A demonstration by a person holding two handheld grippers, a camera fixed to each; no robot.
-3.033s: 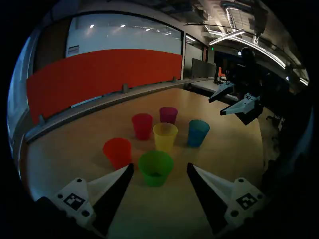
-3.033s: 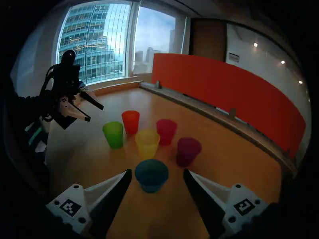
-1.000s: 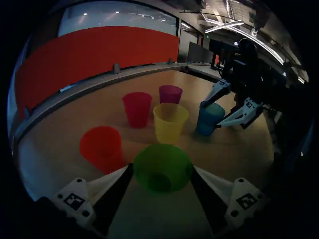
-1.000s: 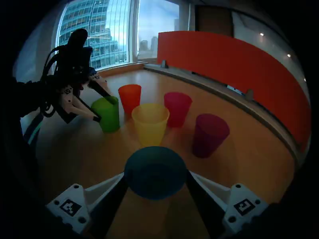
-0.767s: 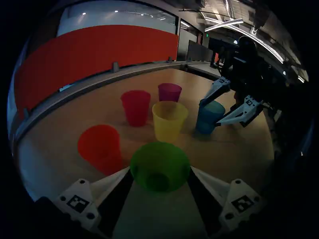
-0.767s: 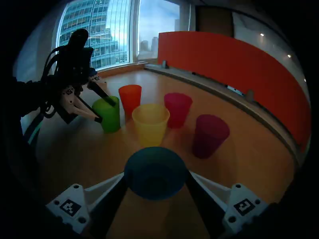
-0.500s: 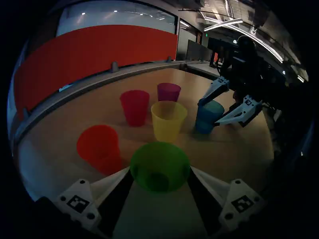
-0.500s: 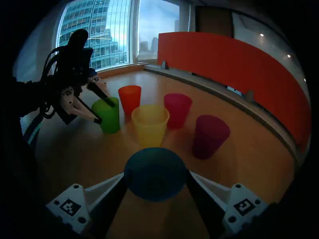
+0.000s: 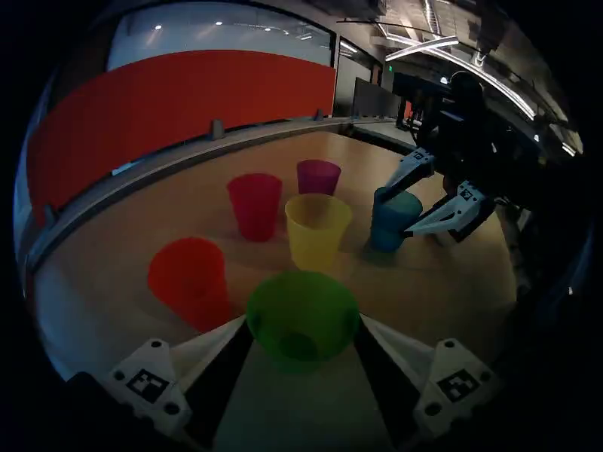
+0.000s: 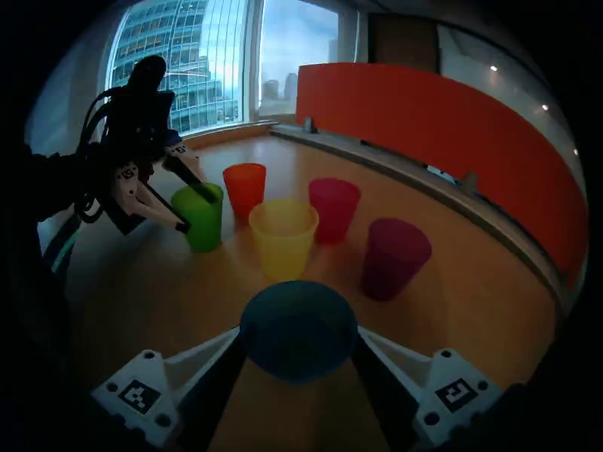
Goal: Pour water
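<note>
A pale wooden table point(image 9: 452, 279) runs along a flat orange wall panel point(image 9: 166, 105), with tall glass windows point(image 10: 181, 68) at the far end. On it I see six smooth, tapered, translucent plastic cups clustered together. My left gripper point(image 9: 301, 325) has its white wedge fingers closed against both sides of the green cup point(image 9: 303, 313). My right gripper point(image 10: 298, 335) pinches the blue cup point(image 10: 298, 324) the same way. Between them stands the yellow cup point(image 9: 316, 230), with the orange cup point(image 9: 188, 279), red cup point(image 9: 255, 203) and purple cup point(image 9: 317, 175) around it. I cannot tell whether any cup holds water.
</note>
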